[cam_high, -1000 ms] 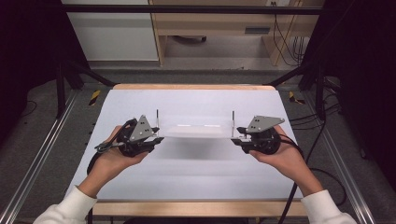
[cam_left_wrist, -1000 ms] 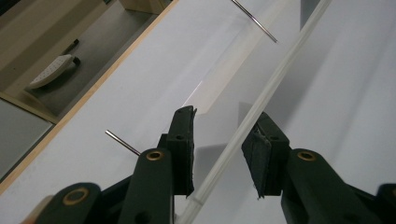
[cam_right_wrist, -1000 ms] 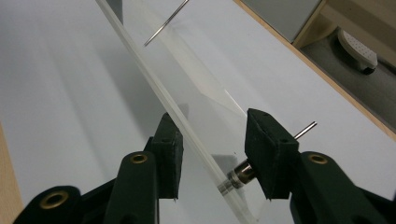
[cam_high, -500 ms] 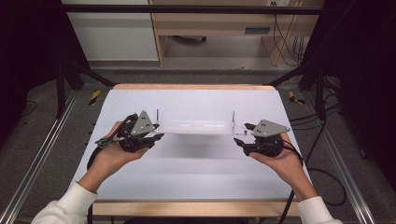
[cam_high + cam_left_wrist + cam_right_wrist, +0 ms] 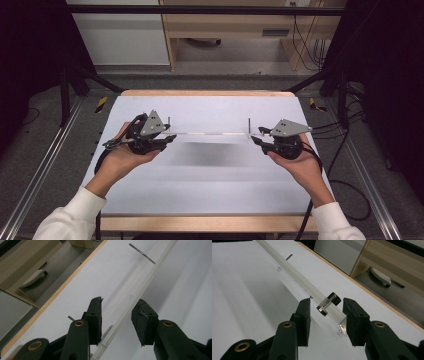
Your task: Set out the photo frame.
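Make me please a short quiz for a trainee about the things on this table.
1. True or false: in the high view, the clear bar runs across the table from left to right.
2. How many thin metal pins stand upright at the bar's ends in the high view? A one, B two, C four.
3. What colour is the table's top?

Key: 1 true; 2 B, one at each end; 3 white, with a wooden edge.

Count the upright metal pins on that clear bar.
2. Left pin stands at the clear bar's left end, beside the left claw. Right pin stands at its right end, beside the right claw. None seem hidden.
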`<state>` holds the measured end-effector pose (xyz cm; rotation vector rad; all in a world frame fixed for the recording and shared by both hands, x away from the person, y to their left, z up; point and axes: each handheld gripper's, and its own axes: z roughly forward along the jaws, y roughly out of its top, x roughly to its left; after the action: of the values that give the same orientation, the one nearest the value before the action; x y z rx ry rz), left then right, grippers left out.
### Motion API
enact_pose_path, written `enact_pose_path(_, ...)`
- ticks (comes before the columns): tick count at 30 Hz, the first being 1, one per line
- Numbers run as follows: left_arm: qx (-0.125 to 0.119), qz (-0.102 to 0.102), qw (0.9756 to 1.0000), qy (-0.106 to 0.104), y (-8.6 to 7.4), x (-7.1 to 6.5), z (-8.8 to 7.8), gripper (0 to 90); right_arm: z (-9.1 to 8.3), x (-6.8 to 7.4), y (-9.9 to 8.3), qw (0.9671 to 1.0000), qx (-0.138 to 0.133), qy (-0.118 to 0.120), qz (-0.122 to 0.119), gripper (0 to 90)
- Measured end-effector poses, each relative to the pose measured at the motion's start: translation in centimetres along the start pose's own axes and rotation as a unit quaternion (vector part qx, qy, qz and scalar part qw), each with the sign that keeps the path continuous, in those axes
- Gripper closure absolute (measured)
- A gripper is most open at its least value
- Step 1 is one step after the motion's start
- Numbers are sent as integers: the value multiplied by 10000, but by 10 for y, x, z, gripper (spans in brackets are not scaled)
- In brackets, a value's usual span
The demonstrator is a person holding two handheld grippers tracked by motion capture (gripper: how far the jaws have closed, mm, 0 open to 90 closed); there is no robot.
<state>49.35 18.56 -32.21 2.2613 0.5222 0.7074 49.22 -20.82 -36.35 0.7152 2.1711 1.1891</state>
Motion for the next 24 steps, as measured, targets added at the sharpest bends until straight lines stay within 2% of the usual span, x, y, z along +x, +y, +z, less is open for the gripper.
enact_pose_path(2,-58,-24,10000,27,0,1,0,591,0,-1,1,10000,6,-3,24,592)
enact_pose_path(4,-266,-88,9996,68,1,2,-3,555,1,-3,3,10000,-3,3,54,592)
enact_pose_path(5,-266,-88,9996,68,1,2,-3,529,1,-3,3,10000,-3,3,54,592)
enact_pose_path(6,-415,-139,9990,88,1,2,-5,529,2,-4,3,10000,-6,-1,66,592)
enact_pose_path(8,-692,-302,9970,142,3,2,-9,423,2,-5,4,10000,-4,5,81,592)
enact_pose_path(10,-1031,-527,9929,272,3,2,-16,359,3,-6,5,10000,3,13,96,588)
enact_pose_path(13,-1450,-863,9849,379,3,5,-24,283,3,-7,6,9999,-1,5,132,587)
enact_pose_path(14,-1521,-913,9832,424,3,6,-26,263,3,-7,6,9999,13,7,143,586)
enact_pose_path(15,-1626,-1043,9801,461,3,9,-29,247,3,-8,6,9999,17,14,140,586)
enact_pose_path(16,-1672,-1127,9783,474,2,10,-31,218,4,-8,7,9999,12,4,153,586)
enact_pose_path(18,-1796,-1359,9730,503,1,14,-36,189,4,-8,7,9999,21,8,164,585)
enact_pose_path(21,-1935,-1573,9664,621,-6,17,-44,155,4,-9,8,9998,23,-14,188,582)
enact_pose_path(22,-1950,-1605,9655,641,-8,18,-46,140,5,-9,9,9998,24,-34,210,580)
enact_pose_path(23,-1928,-1642,9645,750,-15,20,-51,126,5,-9,10,9997,27,-110,239,576)
enact_pose_path(24,-1928,-1642,9645,750,-15,20,-51,123,5,-9,10,9997,27,-110,239,576)
